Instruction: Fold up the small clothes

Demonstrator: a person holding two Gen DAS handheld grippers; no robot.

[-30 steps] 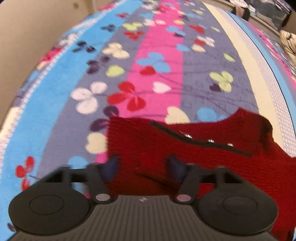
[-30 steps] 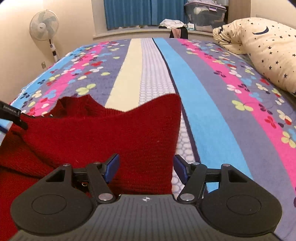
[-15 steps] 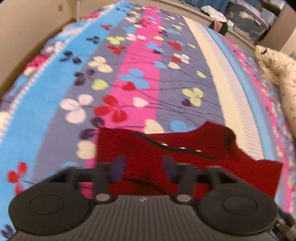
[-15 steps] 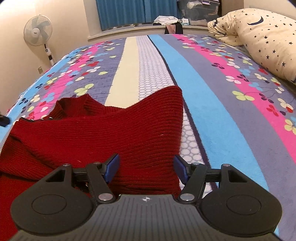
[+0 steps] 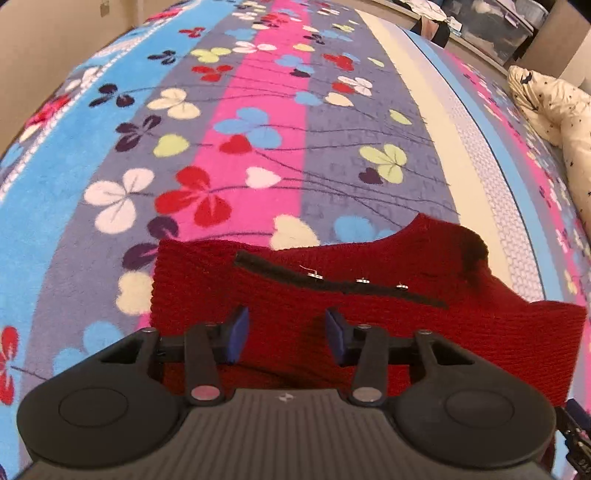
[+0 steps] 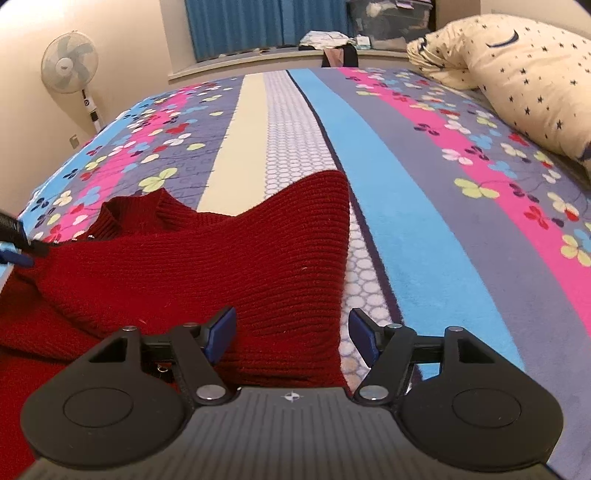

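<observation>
Red knit sweater point(image 5: 369, 314) lies crosswise on the bedspread point(image 5: 258, 147), collar point(image 6: 136, 210) pointing away; both jaws wide, empty.

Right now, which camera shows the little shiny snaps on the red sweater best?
The left wrist view: three snaps sit along the sweater's dark strip. The right wrist view shows the sweater but barely a glint of them.

A home bedroom, probably: a striped, flower-patterned fleece bedspread point(image 6: 388, 192), a cream star-printed pillow point(image 6: 524, 85), a white standing fan point(image 6: 70, 68), blue curtains point(image 6: 266, 26).
</observation>
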